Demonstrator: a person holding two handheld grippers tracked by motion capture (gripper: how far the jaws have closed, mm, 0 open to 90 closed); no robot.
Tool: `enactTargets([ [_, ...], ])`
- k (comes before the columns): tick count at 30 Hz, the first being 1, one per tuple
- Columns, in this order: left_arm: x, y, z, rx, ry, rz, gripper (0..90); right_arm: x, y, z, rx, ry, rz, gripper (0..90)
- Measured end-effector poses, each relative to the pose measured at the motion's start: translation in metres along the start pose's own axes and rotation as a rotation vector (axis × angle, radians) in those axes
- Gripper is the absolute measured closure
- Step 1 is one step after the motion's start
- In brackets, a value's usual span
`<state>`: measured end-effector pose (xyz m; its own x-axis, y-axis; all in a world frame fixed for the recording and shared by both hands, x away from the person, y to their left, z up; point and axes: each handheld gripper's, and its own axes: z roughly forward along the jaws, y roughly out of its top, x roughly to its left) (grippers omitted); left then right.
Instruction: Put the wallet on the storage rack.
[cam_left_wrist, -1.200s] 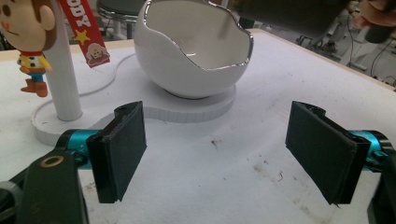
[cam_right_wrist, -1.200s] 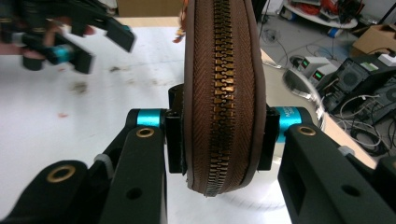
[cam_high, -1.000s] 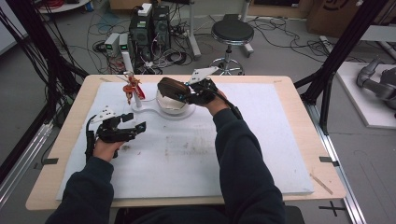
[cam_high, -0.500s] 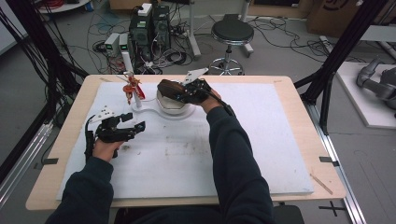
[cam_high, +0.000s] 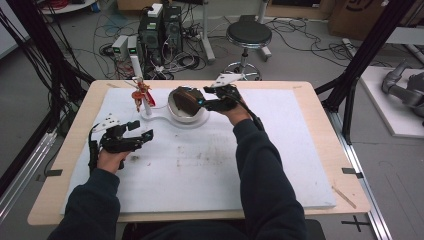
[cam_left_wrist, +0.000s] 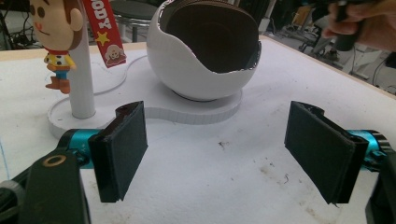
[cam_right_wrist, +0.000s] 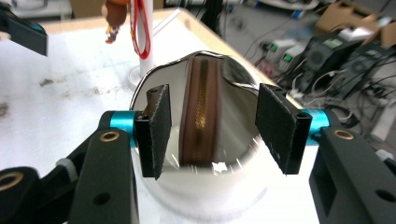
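Brown zipped pouch (cam_right_wrist: 201, 116) in white bowl (cam_right_wrist: 196, 196), between right hand-held gripper's (cam_right_wrist: 210, 128) spread jaws

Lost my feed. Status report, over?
Both tongs open: left idle on table, right over white bowl. Brown zip pouch inside. Nothing blocking.

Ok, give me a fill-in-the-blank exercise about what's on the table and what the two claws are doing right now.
1. The brown zippered pouch sits inside the white ____-shaped holder.
2. The right claw hangs over that holder with its jaws ____.
3. A cowboy figure keychain hangs from the white ____ on the same base.
4. The left claw is open above the white mat, gripping ____.

Missing words: egg; open; post; nothing
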<state>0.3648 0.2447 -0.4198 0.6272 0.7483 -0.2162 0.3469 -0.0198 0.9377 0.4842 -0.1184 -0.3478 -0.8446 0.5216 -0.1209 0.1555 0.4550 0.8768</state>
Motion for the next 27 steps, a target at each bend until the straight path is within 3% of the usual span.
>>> enactTargets([
  [1,0.0,0.0,0.0,0.0,0.003,0.0,21.2,-0.002,-0.003,-0.008,0.019,0.001,0.027,40.7],
  [3,-0.001,0.0,0.0,-0.001,0.005,0.001,21.5,-0.004,-0.015,-0.027,-0.009,-0.031,0.048,39.5],
  [5,-0.001,0.0,0.0,-0.001,0.006,0.008,21.6,-0.007,-0.025,-0.043,0.024,-0.031,0.097,33.1],
  [6,-0.001,0.0,0.0,0.0,0.01,0.01,21.8,-0.006,-0.033,-0.053,-0.002,-0.046,0.099,32.9],
  [10,-0.003,0.001,0.001,-0.005,0.011,0.018,21.9,-0.003,-0.063,-0.082,-0.018,-0.078,0.154,25.2],
  [16,-0.007,0.001,0.002,-0.008,0.001,0.071,24.8,0.003,-0.105,-0.119,-0.011,-0.153,0.23,21.2],
  [19,-0.009,0.001,0.004,-0.007,0.014,0.075,24.4,0.005,-0.122,-0.137,-0.016,-0.193,0.247,21.2],
  [23,-0.009,0.002,0.004,-0.012,0.029,0.028,21.2,0.008,-0.136,-0.156,-0.002,-0.231,0.249,21.2],
  [27,-0.008,0.002,0.003,-0.015,0.034,0.023,19.7,0.008,-0.147,-0.172,0.0,-0.284,0.25,21.2],
])
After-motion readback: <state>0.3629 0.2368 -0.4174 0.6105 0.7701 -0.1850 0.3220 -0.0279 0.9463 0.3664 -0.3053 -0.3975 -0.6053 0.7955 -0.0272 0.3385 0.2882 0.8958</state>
